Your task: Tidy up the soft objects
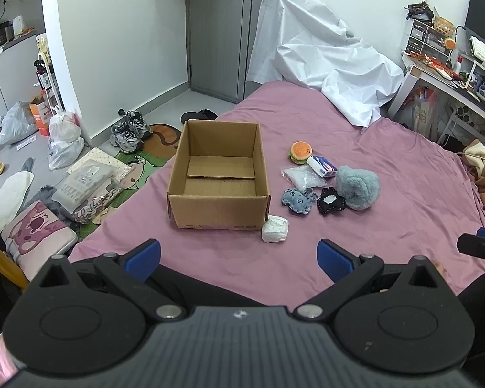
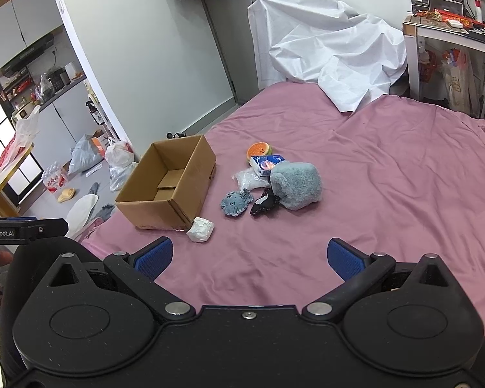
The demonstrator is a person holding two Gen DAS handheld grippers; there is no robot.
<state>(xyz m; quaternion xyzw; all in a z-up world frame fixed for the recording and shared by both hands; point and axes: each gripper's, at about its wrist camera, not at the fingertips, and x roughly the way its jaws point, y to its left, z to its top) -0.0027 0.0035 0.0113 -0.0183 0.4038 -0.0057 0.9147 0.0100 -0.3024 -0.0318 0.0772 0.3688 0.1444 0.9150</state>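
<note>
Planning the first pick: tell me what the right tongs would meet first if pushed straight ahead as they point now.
Probably bare pink bedsheet. The right tongs are open, aimed between the white wad and the black plush; farther along comes the plush cluster, though depth is unclear.

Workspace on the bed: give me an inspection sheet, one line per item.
Surface: pink bedsheet, wrinkled.
Job's things: open cardboard box, nothing inside but its loose flaps; white wad at its near corner; burger plush, tissue pack, clear bag, blue plush, black plush and grey fluffy plush clustered beside it.
Clutter: white cover heaped at the bed's far end.
Grippers: left tongs and right tongs open, holding nothing.
Cables: nothing seen on the bed.
Surroundings: shoes and bags on the floor; crowded desk.
</note>
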